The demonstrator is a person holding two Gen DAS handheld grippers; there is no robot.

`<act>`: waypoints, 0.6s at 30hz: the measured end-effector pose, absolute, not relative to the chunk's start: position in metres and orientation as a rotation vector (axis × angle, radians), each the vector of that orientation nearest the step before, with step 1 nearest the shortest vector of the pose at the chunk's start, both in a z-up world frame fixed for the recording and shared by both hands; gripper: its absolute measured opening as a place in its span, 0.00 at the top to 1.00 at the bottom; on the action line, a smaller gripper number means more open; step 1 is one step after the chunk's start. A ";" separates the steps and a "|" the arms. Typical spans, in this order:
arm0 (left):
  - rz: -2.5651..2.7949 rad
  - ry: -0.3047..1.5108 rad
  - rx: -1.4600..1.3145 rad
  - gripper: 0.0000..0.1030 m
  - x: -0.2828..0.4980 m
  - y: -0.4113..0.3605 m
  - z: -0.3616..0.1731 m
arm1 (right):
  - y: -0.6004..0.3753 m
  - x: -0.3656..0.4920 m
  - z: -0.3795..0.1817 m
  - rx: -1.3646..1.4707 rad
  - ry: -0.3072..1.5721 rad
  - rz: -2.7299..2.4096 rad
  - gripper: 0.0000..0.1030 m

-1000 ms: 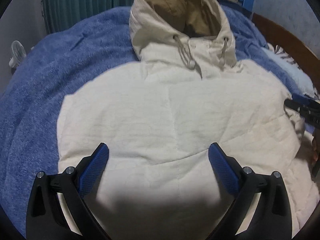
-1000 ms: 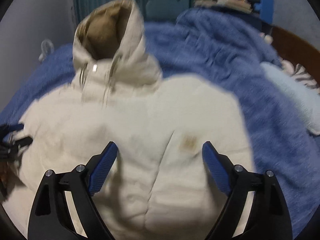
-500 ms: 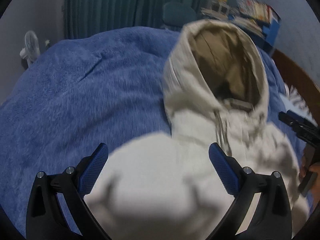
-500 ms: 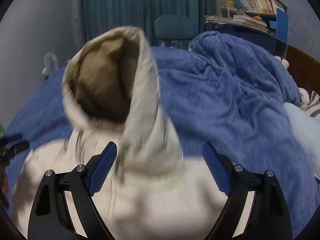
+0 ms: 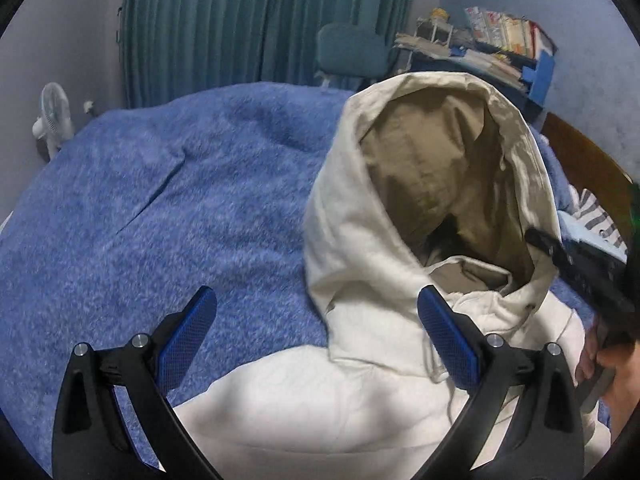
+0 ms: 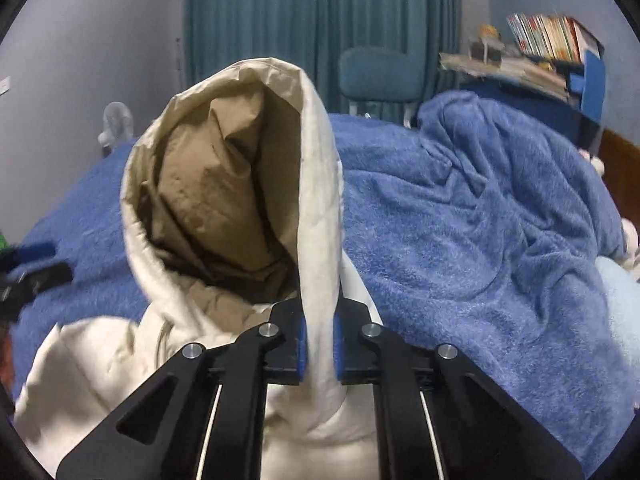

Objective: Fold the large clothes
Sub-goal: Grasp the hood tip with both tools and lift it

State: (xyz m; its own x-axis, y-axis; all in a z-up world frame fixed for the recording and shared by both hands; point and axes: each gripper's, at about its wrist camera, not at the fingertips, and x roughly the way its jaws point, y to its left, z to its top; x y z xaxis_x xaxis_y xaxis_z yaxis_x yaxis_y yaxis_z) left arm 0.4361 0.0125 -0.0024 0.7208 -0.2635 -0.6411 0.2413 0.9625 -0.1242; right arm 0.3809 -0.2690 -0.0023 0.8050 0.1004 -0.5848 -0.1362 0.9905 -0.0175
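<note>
A cream hooded jacket [image 5: 360, 392] lies on a blue blanket [image 5: 160, 208], its hood [image 5: 432, 184] with tan lining standing up. My left gripper [image 5: 316, 332] is open and empty, its jaws wide apart over the jacket's left shoulder beside the hood. My right gripper [image 6: 319, 344] is shut on the hood's right edge [image 6: 318, 208]; the hood [image 6: 224, 196] rises in front of it. The right gripper also shows at the right edge of the left wrist view [image 5: 576, 272], against the hood.
The blue blanket [image 6: 480, 232] is bunched up at the right. A wooden headboard [image 5: 588, 164] and a striped pillow [image 5: 596, 220] lie right. A fan [image 5: 54, 120], teal curtain [image 5: 260, 20], chair [image 5: 352, 52] and book shelf [image 6: 552, 52] stand behind the bed.
Both grippers moved up the jacket from the body to the hood. The right gripper closed on the hood's right edge. The left gripper stayed open.
</note>
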 end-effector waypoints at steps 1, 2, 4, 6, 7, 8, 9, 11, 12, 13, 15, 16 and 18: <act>-0.287 0.703 -0.032 0.07 0.434 0.012 -0.001 | -0.267 0.374 -0.001 -0.087 0.614 0.132 0.92; -0.297 0.696 -0.027 0.07 0.431 0.011 -0.001 | -0.265 0.358 0.000 -0.138 0.594 0.136 0.92; -0.297 0.661 0.008 0.07 0.424 0.008 0.001 | -0.264 0.341 -0.001 -0.181 0.581 0.163 0.92; -0.285 0.614 0.054 0.07 0.417 0.004 0.005 | -0.264 0.319 -0.003 -0.229 0.567 0.183 0.92; -0.281 0.586 0.085 0.07 0.413 0.002 0.007 | -0.265 0.310 -0.005 -0.250 0.560 0.187 0.92; -0.276 0.569 0.111 0.07 0.410 0.000 0.008 | -0.265 0.299 -0.009 -0.273 0.558 0.195 0.92; -0.273 0.554 0.140 0.08 0.407 -0.003 0.009 | -0.264 0.294 -0.012 -0.282 0.563 0.200 0.92; -0.294 0.521 0.240 0.18 0.394 -0.012 0.007 | -0.266 0.282 -0.018 -0.291 0.573 0.210 0.92; -0.310 0.520 0.282 0.45 0.389 -0.016 0.004 | -0.266 0.280 -0.019 -0.298 0.572 0.212 0.92; -0.318 0.537 0.339 0.76 0.384 -0.023 -0.001 | -0.266 0.275 -0.020 -0.305 0.562 0.213 0.92; -0.326 0.577 0.403 0.87 0.371 -0.029 -0.012 | -0.267 0.269 -0.019 -0.308 0.549 0.212 0.92; -0.341 0.578 0.404 0.90 0.363 -0.029 -0.013 | -0.270 0.266 -0.017 -0.296 0.544 0.211 0.92; -0.351 0.545 0.390 0.90 0.339 -0.027 -0.006 | -0.279 0.266 -0.013 -0.263 0.537 0.213 0.92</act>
State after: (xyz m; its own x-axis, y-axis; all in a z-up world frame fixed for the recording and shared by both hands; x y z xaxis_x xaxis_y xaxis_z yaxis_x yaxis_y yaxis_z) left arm 0.3394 -0.0268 -0.0064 0.7998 -0.2171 -0.5596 0.4196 0.8689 0.2626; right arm 0.2657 -0.2793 -0.0129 0.8385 0.1303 -0.5291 -0.2670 0.9446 -0.1906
